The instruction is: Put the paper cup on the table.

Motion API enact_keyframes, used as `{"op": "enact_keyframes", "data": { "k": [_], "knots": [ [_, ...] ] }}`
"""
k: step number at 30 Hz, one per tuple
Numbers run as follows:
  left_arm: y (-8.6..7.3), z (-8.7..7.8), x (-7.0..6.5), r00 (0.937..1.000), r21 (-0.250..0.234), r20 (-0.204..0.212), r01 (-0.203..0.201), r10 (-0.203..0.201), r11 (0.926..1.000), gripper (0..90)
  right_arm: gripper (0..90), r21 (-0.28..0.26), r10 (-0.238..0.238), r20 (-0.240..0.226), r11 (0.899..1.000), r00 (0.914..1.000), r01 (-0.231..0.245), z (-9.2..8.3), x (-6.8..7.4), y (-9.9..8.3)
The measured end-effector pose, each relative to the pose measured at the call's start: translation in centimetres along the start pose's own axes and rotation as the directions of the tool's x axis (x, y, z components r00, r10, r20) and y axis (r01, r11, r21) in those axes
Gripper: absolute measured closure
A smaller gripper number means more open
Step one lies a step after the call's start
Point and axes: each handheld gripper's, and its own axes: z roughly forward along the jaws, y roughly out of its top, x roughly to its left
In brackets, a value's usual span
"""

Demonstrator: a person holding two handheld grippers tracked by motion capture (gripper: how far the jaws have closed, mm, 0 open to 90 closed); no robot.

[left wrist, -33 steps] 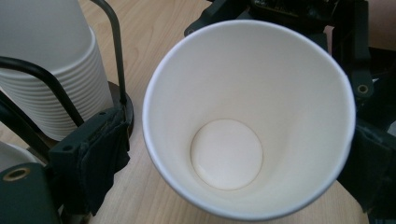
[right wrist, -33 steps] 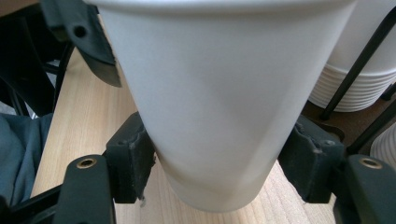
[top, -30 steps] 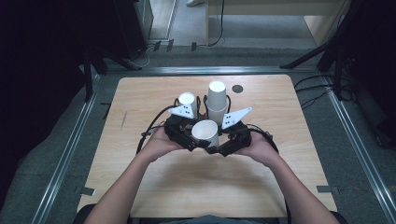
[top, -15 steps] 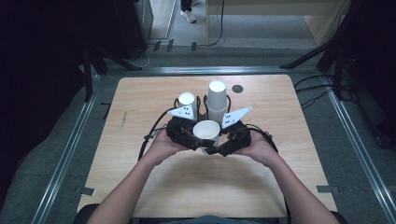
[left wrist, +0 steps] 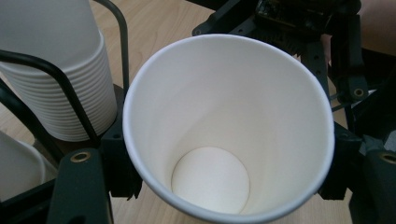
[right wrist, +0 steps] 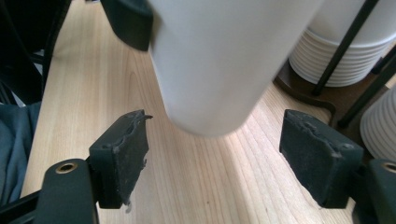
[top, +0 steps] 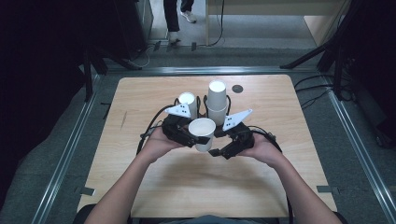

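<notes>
Cup [left wrist: 229, 135] clamped in left tongs [top: 194, 138], above parted right tongs [right wrist: 224, 163].

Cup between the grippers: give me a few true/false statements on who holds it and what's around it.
1. The left gripper is shut on the cup. True.
2. The right gripper is clamped on the cup. False: its jaws stand wide apart, the cup's base above the gap, touching neither pad.
3. The cup is empty. True: the left gripper view shows its bare bottom.
4. The cup rests on the table. False: it is held above the wood.
5. The stacks behind lie loose on their sides. False: they stand rim-down in a black wire rack.
</notes>
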Motion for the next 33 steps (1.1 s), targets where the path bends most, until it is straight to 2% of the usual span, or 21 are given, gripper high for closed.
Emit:
{"op": "enact_keyframes", "data": {
  "k": [10, 16, 19, 33],
  "knots": [
    [-0.2, -0.4, 0.3, 0.9999, 0.053, -0.007, -0.011, 0.011, 0.9985, 27.2, 22.2, 0.0, 0.012, 0.015, 1.0, 0.9998, -0.012, -1.0, 0.0, -0.3],
    [-0.4, -0.8, 0.5, 1.0, 0.062, -0.002, -0.004, 0.005, 0.998, 27.1, 21.6, -0.006, 0.039, 0.028, 0.999, 0.9988, -0.039, -1.5, -0.3, -0.5],
    [-0.6, -1.1, 0.6, 1.0, 0.064, 0.001, 0.001, -0.001, 0.998, 27.1, 21.6, -0.011, 0.062, 0.05, 0.998, 0.9968, -0.062, -1.7, -0.6, -0.6],
    [-1.9, -3.0, 1.5, 0.9981, 0.057, -0.049, 0.041, -0.038, 0.9976, 27.1, 21.6, -0.026, 0.073, 0.103, 0.997, 0.992, -0.071, -3.2, -1.6, -1.2]
  ]
}}
